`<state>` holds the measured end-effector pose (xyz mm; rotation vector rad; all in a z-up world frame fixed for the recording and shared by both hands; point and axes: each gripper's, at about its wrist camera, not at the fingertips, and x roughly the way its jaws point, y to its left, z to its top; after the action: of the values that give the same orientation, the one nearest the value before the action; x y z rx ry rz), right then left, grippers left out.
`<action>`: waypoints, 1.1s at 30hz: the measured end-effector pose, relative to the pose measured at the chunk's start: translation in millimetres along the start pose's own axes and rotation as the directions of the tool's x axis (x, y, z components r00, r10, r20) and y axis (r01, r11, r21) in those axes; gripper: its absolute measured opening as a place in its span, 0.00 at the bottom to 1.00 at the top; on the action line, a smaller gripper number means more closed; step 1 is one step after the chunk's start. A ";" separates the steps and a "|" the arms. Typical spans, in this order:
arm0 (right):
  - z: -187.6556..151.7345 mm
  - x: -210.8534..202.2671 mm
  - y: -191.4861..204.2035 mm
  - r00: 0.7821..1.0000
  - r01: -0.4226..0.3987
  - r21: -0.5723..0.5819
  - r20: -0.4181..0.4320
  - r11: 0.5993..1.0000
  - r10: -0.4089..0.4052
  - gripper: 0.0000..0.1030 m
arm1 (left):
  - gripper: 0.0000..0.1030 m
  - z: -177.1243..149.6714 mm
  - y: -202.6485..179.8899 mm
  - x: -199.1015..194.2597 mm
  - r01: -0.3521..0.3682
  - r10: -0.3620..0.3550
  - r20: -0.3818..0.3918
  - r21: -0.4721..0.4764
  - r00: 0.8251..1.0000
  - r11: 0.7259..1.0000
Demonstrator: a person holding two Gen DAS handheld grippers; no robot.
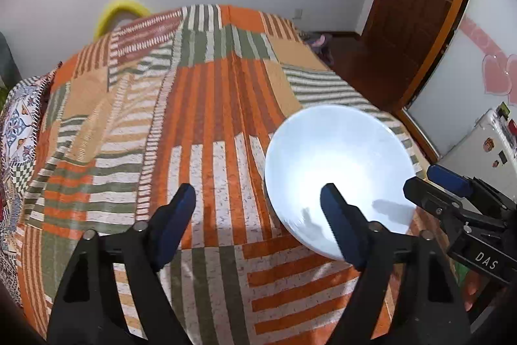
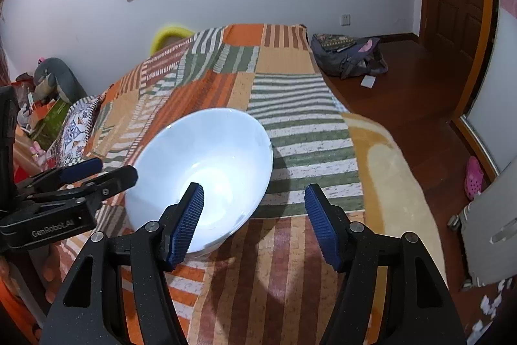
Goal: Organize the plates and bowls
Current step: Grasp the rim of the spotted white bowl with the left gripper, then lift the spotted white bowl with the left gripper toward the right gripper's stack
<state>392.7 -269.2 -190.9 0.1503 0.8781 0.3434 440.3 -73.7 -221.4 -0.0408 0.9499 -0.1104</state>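
Left gripper (image 1: 258, 222) pitched downward, jaws apart, nothing pressed between the blue pads (image 1: 174, 222). Right gripper (image 2: 255, 222) likewise angled down, jaws parted – no contact at either pad. Both grippers close together – each visible in the other's view.

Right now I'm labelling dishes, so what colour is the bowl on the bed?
Plain white bowl, no pattern; the right wrist view shows it best.

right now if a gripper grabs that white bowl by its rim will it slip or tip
The white bowl looks glossy and hard, so its rim may slip between the pads and could chip if dropped. It sits on a soft striped blanket, so it will probably rock or tip when nudged.
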 end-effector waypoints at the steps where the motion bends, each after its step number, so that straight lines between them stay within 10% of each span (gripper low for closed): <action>1: 0.5 3.1 -0.6 1.000 -0.001 0.002 -0.007 1.000 0.001 0.58 | 0.70 0.0 -0.8 3.5 0.001 -0.001 -0.008 0.002 1.000 1.000; 19: -1.2 23.8 10.6 0.998 -0.019 -0.049 -0.059 0.999 0.016 0.24 | 0.16 -8.7 -13.0 29.9 0.032 -0.027 -0.090 0.050 0.996 0.998; 33: 1.9 3.3 14.7 0.999 -0.002 -0.045 -0.038 0.999 0.001 0.23 | 0.16 -12.1 -21.4 9.8 0.050 -0.045 -0.086 0.058 0.995 0.997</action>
<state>392.7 -254.2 -188.2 0.1031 0.9068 0.3680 434.4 -95.9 -234.6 -0.0027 1.0298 -0.1857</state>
